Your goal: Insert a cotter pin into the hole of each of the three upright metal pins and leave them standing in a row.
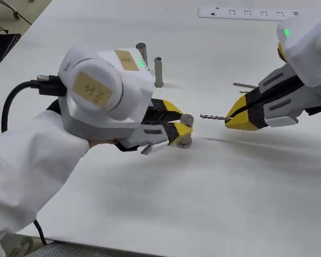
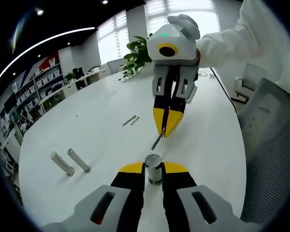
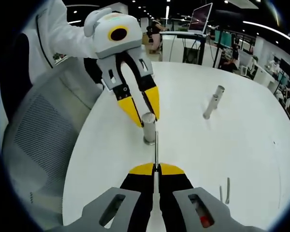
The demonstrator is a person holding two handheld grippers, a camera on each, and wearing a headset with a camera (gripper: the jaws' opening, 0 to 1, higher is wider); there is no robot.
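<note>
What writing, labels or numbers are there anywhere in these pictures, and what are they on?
Nothing reads clearly.
Tan sticker on the left tongs: handwritten marks, not legible.
Second tan sticker beside it: blurred.
Power strip: tiny markings, too small to read.
Green emblem on the white coat: too small to read.

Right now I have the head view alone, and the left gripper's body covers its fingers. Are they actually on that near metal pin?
Observer: Yes. In the left gripper view, the left gripper has its fingers against both sides of the upright metal pin.
Operator: Does the cotter pin line up with it?
Observer: In the right gripper view, the cotter pin held by the right gripper points straight at the metal pin's side. I cannot make out the hole.
Operator: Any spares behind the right gripper?
Observer: Two spare cotter pins lie side by side on the table.
</note>
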